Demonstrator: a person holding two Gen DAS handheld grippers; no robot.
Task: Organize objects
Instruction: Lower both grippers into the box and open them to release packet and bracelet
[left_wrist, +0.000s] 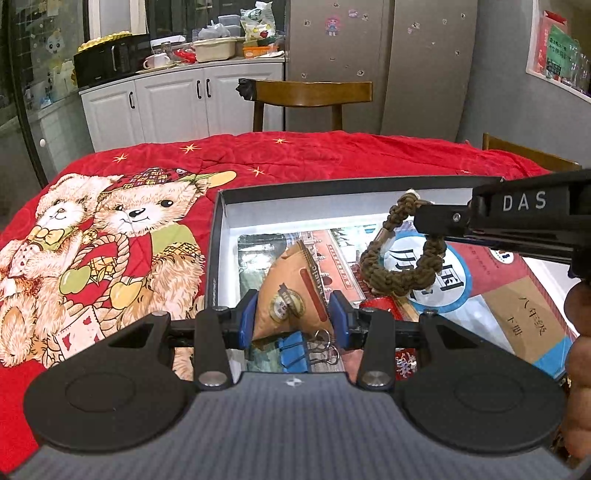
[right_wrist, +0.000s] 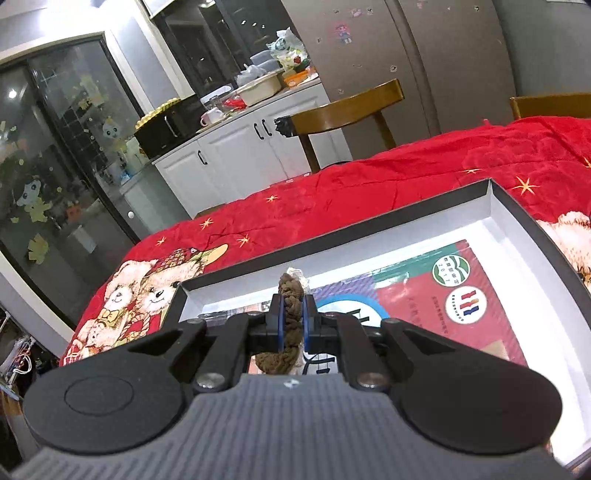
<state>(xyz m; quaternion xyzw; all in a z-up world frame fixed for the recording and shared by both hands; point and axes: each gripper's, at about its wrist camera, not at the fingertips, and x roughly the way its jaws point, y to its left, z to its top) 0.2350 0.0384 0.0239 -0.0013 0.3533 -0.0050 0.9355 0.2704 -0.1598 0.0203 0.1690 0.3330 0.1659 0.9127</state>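
The left gripper (left_wrist: 293, 319) has its blue-padded fingers (left_wrist: 246, 320) set moderately apart, each pad pressed against a side of a tan triangular paper packet (left_wrist: 291, 295) that it grips between them. The packet's point tilts toward 11 o'clock, and its printed round seal faces the camera. It is held over the near left part of an open black-walled cardboard box (left_wrist: 221, 236) with a white interior. Just below the packet, at 6 o'clock from it, a blue binder clip (left_wrist: 295, 354) with wire handles lies inside the box.

The right gripper (right_wrist: 293, 321) is nearly closed, its jaws pinching a brown braided paracord bracelet (right_wrist: 291, 295). In the left wrist view the same gripper (left_wrist: 424, 221) enters from 3 o'clock, and the bracelet (left_wrist: 402, 269) hangs from it as an open loop above the box contents, clear of the packet and at 2 o'clock from it.

On the box floor (right_wrist: 532, 266) lies a red textbook (right_wrist: 424, 295) with round logos on its cover; a blue-ringed white disc with large characters (left_wrist: 436, 273) sits on the book directly under the loop. The box rests on a red quilt (left_wrist: 314, 155) printed with teddy bears (left_wrist: 122, 229), which lie at 9 o'clock from the box. A wooden chair (left_wrist: 306, 96) stands beyond the table at 12 o'clock.
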